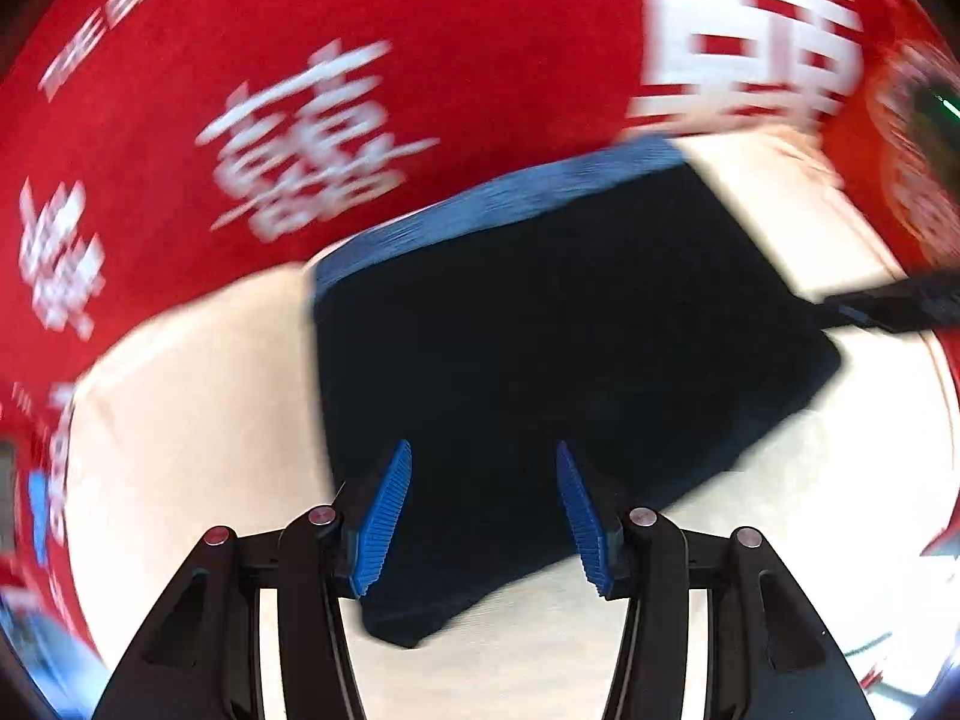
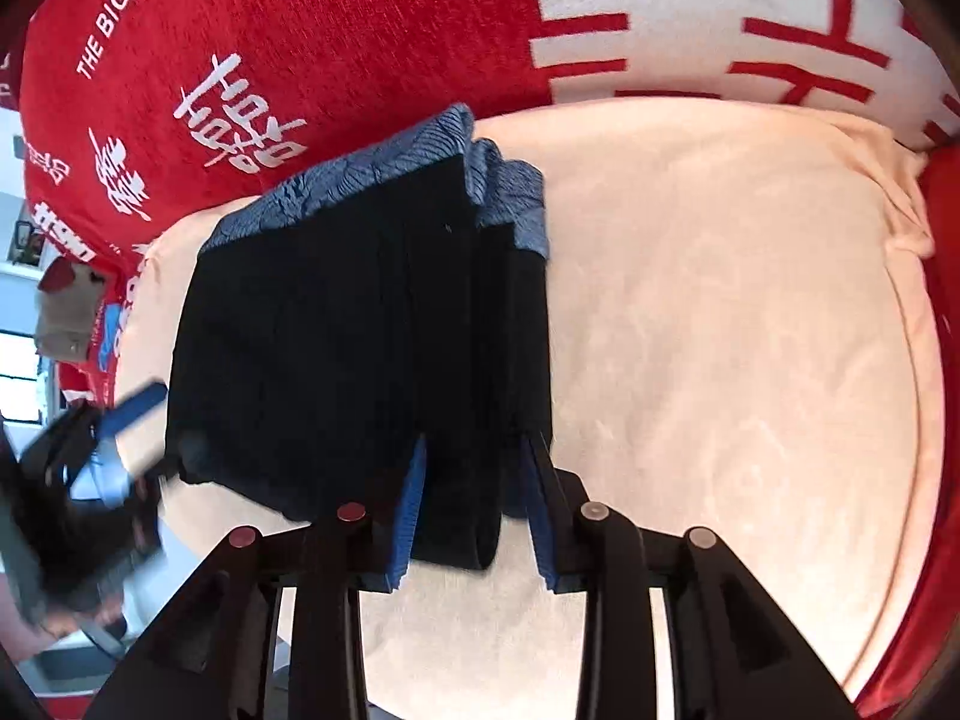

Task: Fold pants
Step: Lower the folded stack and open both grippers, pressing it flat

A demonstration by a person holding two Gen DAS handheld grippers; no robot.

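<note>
**Open cloth to the right of the pants, crowded on the left**

Around the folded pants (image 2: 360,348), the cream cloth (image 2: 720,360) lies bare to their right and near side. Behind them the red printed fabric (image 2: 336,30) rises close. At their left edge the left gripper (image 2: 120,438) crowds the way. The right gripper (image 2: 474,510) straddles their near corner, jaws apart.

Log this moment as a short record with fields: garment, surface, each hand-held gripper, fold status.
garment: dark pants with a blue patterned waistband, folded into a compact rectangle
surface: cream cloth over a red blanket with white lettering
left hand-held gripper: open, above the near edge of the pants, nothing between its fingers
right hand-held gripper: open, straddling the near folded edge, not clamped
fold status: looks folded; both views are partly blurred
</note>
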